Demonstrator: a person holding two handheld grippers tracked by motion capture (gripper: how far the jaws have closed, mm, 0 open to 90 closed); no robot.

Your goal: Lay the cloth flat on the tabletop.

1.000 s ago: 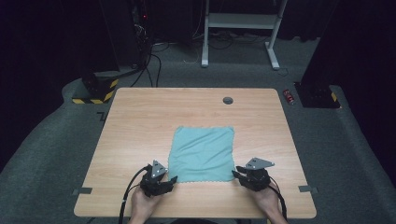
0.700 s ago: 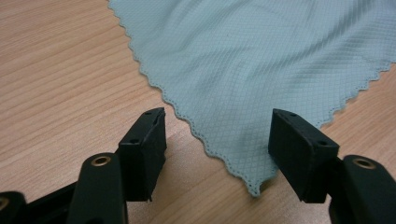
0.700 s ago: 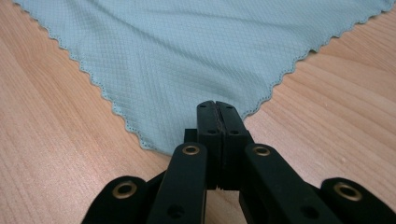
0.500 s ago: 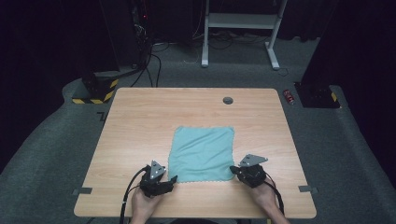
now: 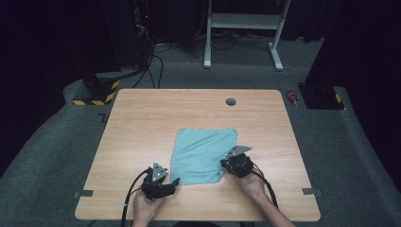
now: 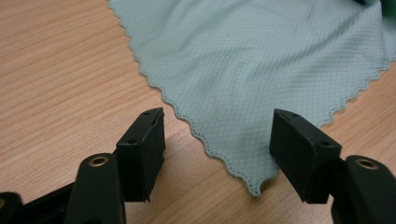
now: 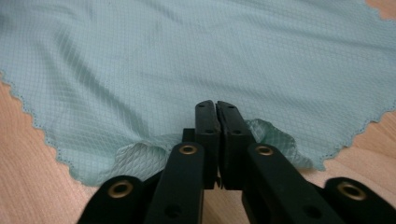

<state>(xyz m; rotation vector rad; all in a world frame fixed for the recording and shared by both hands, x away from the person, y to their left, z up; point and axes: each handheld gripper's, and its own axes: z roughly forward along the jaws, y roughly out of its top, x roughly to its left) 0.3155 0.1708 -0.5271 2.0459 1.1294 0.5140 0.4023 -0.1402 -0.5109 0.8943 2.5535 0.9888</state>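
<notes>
A teal cloth [image 5: 203,151] with a scalloped edge lies flat on the wooden table [image 5: 142,127], near the front. My left gripper [image 5: 174,182] is open at the cloth's near left corner. In the left gripper view that corner of the cloth [image 6: 261,60] lies on the wood between the two jaws of my left gripper [image 6: 217,140]. My right gripper [image 5: 223,164] is at the near right corner. In the right gripper view it [image 7: 217,112] is shut on the cloth [image 7: 187,56], whose edge is bunched up around the jaws.
A round cable hole [image 5: 231,101] sits near the table's far edge. Grey tape marks [image 5: 82,193] are stuck at the front corners. On the floor beyond are a red can [image 5: 292,97], a yellow-black striped base [image 5: 97,92] and a white frame [image 5: 241,21].
My right gripper has moved left and forward onto the cloth's near right corner, which has shifted inward slightly. The left gripper has stayed where it was.
</notes>
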